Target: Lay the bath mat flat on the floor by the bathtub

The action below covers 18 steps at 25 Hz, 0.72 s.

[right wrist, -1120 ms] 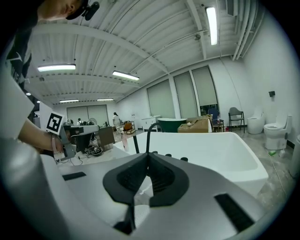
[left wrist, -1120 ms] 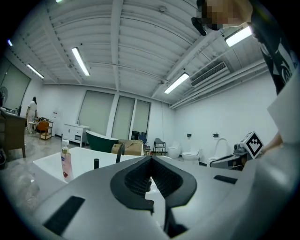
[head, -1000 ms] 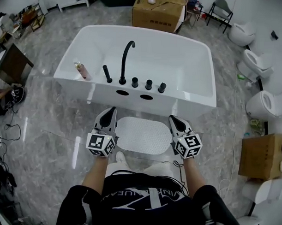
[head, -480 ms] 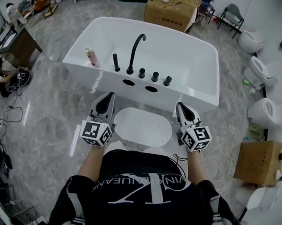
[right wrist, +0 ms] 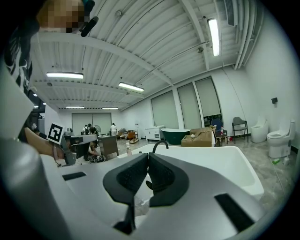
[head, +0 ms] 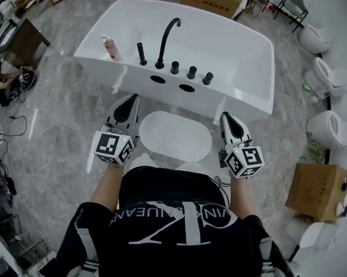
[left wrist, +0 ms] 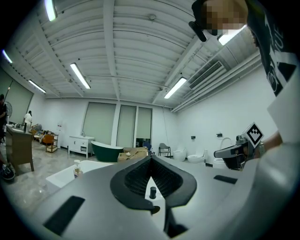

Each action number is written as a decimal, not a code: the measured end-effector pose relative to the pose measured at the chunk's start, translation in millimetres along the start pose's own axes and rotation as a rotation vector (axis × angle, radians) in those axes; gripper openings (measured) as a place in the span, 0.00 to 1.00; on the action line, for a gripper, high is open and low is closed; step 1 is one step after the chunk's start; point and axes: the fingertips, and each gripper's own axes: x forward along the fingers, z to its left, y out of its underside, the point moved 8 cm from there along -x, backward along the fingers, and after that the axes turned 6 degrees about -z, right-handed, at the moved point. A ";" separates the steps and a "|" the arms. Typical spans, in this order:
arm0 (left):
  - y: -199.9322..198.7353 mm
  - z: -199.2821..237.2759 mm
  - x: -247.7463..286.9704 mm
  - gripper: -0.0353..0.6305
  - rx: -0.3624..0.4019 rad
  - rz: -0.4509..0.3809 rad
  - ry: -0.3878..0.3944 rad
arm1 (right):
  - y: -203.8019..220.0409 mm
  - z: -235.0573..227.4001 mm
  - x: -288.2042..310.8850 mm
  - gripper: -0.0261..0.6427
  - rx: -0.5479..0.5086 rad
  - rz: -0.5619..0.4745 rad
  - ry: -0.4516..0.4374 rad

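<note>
Jaws pinched together on left gripper [left wrist: 150, 158] and right gripper [right wrist: 148, 154], nothing between. White oval bath mat [head: 175, 136], bumpy top, lying flat on grey marble floor [head: 65, 127] just beside bathtub [head: 246, 99], between both grippers.

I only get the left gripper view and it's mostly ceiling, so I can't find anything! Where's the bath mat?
Observer: The head view shows the bath mat lying flat on the floor, right beside the bathtub.
Operator: Is a gripper holding it?
Observer: No. The left gripper and the right gripper are held up at either end of it, not touching it.
Operator: Are the right one's jaws open?
Observer: The right gripper view shows its jaws together, with nothing between them.
</note>
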 end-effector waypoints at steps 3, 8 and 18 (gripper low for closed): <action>4.6 -6.4 0.8 0.07 0.004 0.015 0.007 | 1.2 -2.4 -3.3 0.08 -0.002 -0.003 0.010; 12.0 -11.2 3.3 0.07 0.003 0.018 0.011 | 2.3 -6.9 -4.7 0.08 0.004 -0.022 0.030; 17.6 -10.4 2.0 0.07 0.001 0.019 0.006 | 5.2 -11.1 -5.0 0.08 0.032 -0.034 0.062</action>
